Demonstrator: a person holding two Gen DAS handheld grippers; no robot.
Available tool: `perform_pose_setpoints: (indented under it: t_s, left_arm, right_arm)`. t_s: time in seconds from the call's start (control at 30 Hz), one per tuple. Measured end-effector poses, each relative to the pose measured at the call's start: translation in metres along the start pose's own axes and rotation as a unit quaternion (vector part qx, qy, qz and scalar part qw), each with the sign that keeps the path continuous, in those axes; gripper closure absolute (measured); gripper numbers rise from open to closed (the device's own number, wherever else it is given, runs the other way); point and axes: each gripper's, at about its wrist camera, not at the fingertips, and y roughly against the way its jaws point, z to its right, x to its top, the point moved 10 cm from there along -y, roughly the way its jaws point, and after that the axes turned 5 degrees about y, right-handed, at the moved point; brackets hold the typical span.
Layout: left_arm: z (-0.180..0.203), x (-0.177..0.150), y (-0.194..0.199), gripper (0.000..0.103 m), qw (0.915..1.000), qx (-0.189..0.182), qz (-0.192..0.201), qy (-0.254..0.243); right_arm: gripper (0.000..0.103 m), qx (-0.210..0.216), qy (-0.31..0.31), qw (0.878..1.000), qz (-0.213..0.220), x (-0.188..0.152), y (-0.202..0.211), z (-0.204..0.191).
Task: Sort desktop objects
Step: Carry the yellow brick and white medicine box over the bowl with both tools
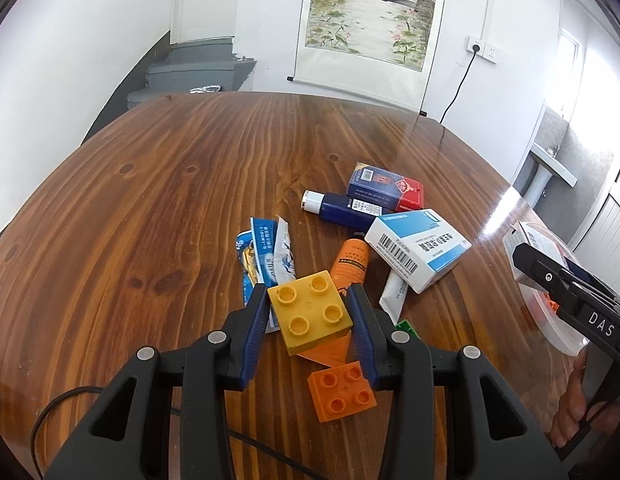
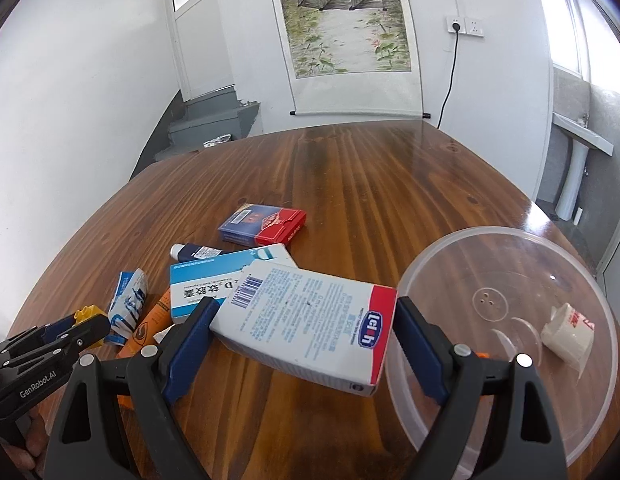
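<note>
Left gripper [image 1: 307,312] clamped on yellow brick [image 1: 310,312]; right gripper [image 2: 305,334] wide around white carton [image 2: 305,328].

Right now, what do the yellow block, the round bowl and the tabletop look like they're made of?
Yellow block: moulded plastic, semi-matte, with round studs on top.
Round bowl: thin clear plastic; the wood shows through it.
Tabletop: wood with strong grain and knots, glossy, probably varnished, as it reflects window light.

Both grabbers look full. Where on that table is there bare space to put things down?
Free: the far table toward the scroll, and the left side beyond the sachets. Crowded: the pile around the white box and orange brick. The clear bowl is mostly bare.
</note>
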Motion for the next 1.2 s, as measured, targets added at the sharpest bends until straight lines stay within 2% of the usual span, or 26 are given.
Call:
perform_pose_setpoints:
  t_s: [0.23, 0.5, 0.73, 1.2]
  left_arm:
    - [0.023, -0.001, 0.005, 0.06, 0.9997, -0.007, 0.002, -0.022]
    - [0.065, -0.004, 0.008, 0.06, 0.9981, -0.026, 0.001, -0.056]
    - [0.106, -0.007, 0.01, 0.06, 0.9953, -0.046, 0.0, -0.085]
    - [0.178, -0.011, 0.016, 0.06, 0.9866, -0.1, -0.01, -0.128]
  right_arm:
    - [0.014, -0.034, -0.016, 0.999, 0.029, 0.003, 0.018, 0.032]
    - [0.013, -0.071, -0.046, 0.996, 0.032, -0.008, 0.032, 0.078]
    - [0.013, -0.121, -0.075, 0.989, 0.045, -0.014, 0.05, 0.12]
    - [0.013, -0.148, -0.121, 0.981, 0.038, -0.024, 0.058, 0.162]
